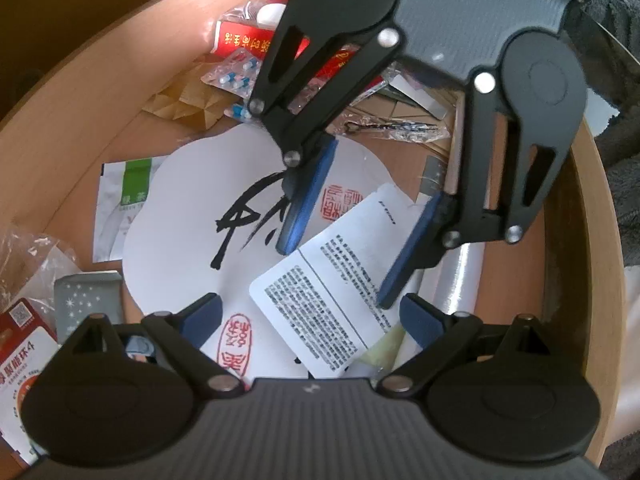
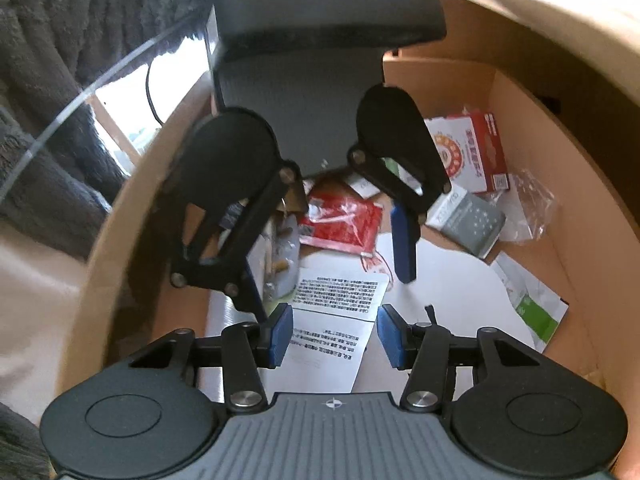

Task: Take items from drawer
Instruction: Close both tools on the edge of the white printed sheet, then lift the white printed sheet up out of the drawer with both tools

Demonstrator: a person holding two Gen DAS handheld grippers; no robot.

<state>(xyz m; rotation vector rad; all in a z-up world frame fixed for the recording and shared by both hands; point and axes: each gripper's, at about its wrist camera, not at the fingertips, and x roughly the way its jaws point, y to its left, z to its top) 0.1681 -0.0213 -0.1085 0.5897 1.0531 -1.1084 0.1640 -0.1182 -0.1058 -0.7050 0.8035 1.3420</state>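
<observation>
Two grippers hang over an open wooden drawer point(image 1: 80, 92) of clutter. The left gripper point(image 1: 310, 316) is spread wide and holds nothing. The right gripper point(image 2: 334, 330) is half open, also empty. Both hover above a printed leaflet point(image 1: 324, 292) lying on a white calligraphy sheet point(image 1: 180, 240) mid-drawer.

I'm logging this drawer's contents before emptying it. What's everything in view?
drawer: one, light wood, around everything
calligraphy sheet: one, white with black strokes and red seals, centre
printed leaflet: one, white, on the sheet
red packet: one, red, by the wall
blister packs: at least two, blue-white capsules, beside the red packet
medicine box: one, red-white, corner
starred box: one, grey, beside the medicine box
sachet: one, green-white, at the sheet's edge
left tool: black, blue pads, open
right tool: same colours, open above the leaflet
</observation>
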